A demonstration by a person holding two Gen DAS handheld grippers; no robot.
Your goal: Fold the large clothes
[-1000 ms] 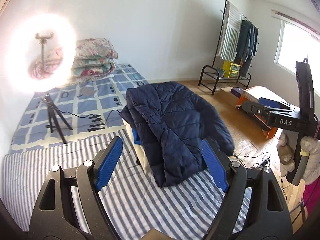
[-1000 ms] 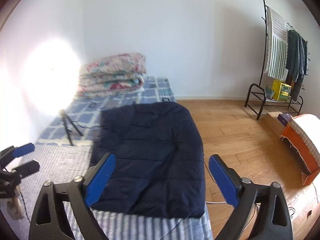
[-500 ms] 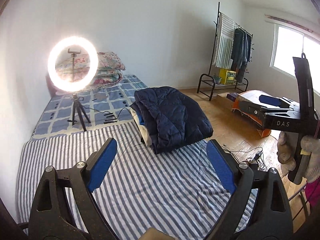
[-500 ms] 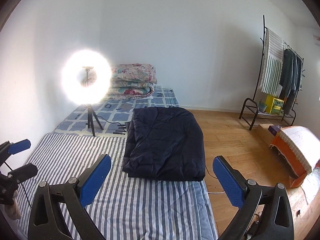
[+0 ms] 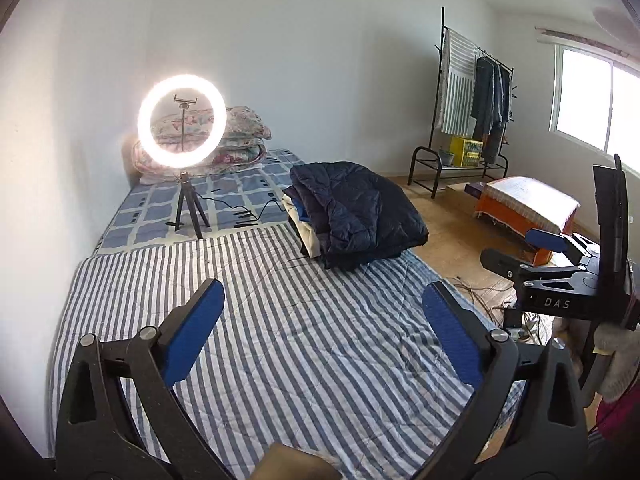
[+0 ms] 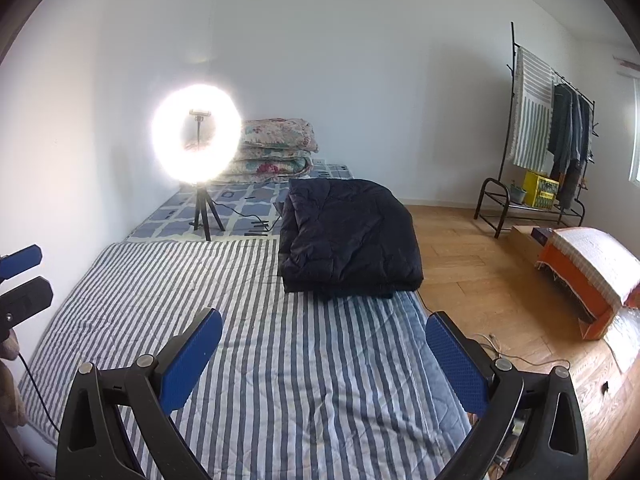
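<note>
1. My left gripper (image 5: 320,312) hangs over the striped sheet (image 5: 280,320). Its jaws are opening and nothing is between them; only the sheet shows in the gap.
2. My right gripper (image 6: 324,340) is also released. Its two blue pads (image 6: 188,360) stand wide apart and they hold nothing.
3. The dark blue jacket (image 6: 348,236) is folded and lies on the far right part of the bed, near the edge beside the wooden floor (image 6: 480,272). It is well apart from both grippers.
4. In the left view the jacket (image 5: 356,208) sits on top of a small pile; under it I see a light garment (image 5: 298,224) and a bit of blue cloth. I cannot tell what these are.
5. A lit ring lamp (image 5: 182,120) on a small tripod stands on the checked blanket (image 5: 136,216), left of the jacket. A black cable (image 5: 256,210) runs from it toward the pile.
6. Folded flowered quilts (image 6: 276,148) lie stacked against the far wall behind the lamp.
7. A clothes rack (image 6: 548,136) with hanging clothes stands at the right wall, and an orange box (image 6: 588,276) with a white cover is on the floor near it.
</note>
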